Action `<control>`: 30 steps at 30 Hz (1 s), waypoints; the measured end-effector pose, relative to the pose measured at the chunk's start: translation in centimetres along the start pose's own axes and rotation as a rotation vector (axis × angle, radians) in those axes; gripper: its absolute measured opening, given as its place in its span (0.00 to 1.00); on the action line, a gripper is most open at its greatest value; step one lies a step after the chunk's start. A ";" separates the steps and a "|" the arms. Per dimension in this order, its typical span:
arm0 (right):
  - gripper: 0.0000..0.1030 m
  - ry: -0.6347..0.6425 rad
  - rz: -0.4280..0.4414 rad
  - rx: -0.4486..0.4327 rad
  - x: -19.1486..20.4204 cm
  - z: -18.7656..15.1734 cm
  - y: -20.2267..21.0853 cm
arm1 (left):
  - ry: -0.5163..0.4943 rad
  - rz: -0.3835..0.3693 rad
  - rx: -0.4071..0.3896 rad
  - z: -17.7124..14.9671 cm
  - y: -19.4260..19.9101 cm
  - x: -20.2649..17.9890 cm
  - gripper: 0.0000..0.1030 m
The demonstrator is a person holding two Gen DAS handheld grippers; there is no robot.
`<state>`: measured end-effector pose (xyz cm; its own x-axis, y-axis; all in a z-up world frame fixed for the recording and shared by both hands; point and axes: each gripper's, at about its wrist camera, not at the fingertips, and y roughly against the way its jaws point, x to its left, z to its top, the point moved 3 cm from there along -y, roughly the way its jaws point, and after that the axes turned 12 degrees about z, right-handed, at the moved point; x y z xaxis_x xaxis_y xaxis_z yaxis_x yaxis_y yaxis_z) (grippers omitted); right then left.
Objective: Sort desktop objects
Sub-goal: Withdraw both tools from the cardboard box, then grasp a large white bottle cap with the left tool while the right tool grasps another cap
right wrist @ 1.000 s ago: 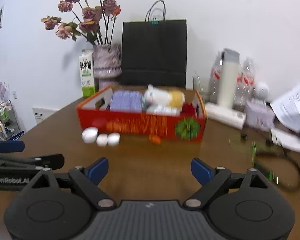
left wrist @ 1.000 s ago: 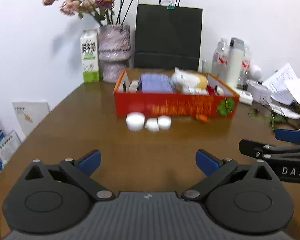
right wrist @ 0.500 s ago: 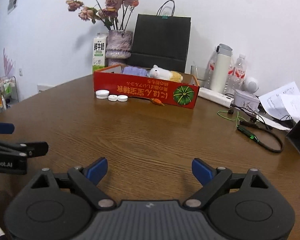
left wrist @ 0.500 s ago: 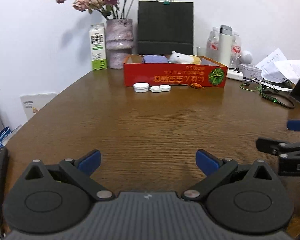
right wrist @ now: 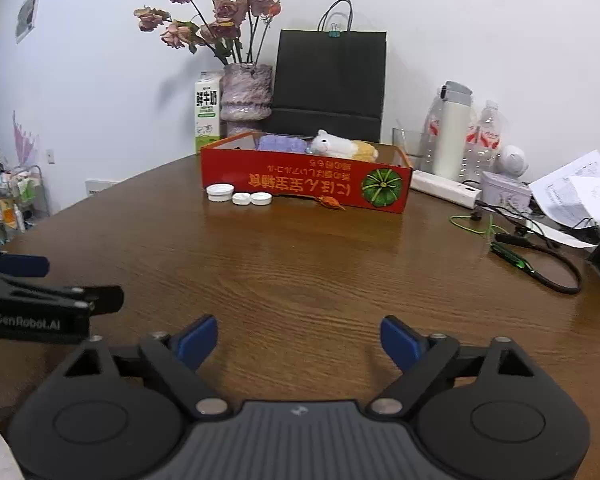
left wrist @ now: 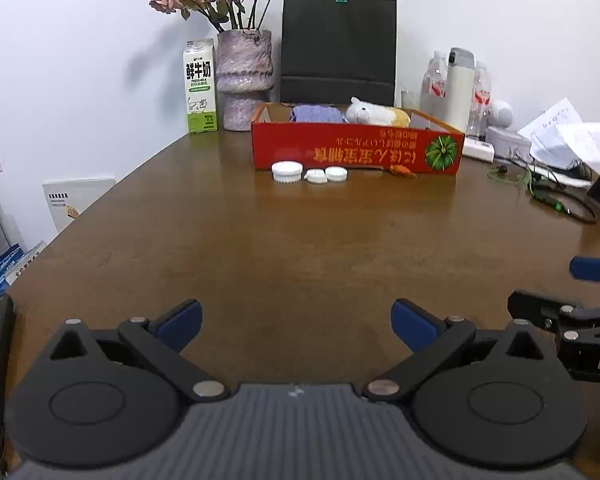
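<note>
Three white bottle caps [left wrist: 308,172] lie in a row on the brown tabletop [left wrist: 300,248], just in front of the left part of a red cardboard box [left wrist: 356,152], with a small orange toy carrot [left wrist: 403,170] to their right at the foot of the same wall. Inside the box sit a purple cloth [left wrist: 317,113] and a white plush animal [left wrist: 370,112]. Behind it stand a milk carton [left wrist: 199,86], a vase of dried roses [left wrist: 244,80] and a black paper bag [left wrist: 337,47]; bottles, papers and a green cable [right wrist: 512,256] crowd the right side. The left gripper [left wrist: 296,322] and right gripper [right wrist: 298,338] hover over the near tabletop, well apart from the caps, jaws spread wide and holding nothing.
</note>
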<state>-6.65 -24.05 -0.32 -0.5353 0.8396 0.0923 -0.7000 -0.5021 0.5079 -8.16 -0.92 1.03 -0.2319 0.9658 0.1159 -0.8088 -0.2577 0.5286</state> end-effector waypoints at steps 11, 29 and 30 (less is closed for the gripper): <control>0.55 -0.085 0.068 0.053 -4.6 6.4 -7.8 | 0.057 -0.074 0.048 8.2 -10.3 -0.5 0.75; 0.50 0.048 0.213 0.152 -4.0 13.9 -25.8 | 0.076 -0.105 0.138 13.8 -24.3 -2.3 0.41; 0.50 0.051 0.215 0.154 -3.9 13.9 -26.2 | 0.070 -0.103 0.133 13.8 -24.3 -2.3 0.40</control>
<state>20.37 -11.30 -2.05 -0.6899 0.7034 0.1712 -0.4891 -0.6273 0.6061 19.50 3.55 -0.50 -0.1923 0.9813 -0.0014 -0.7525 -0.1465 0.6421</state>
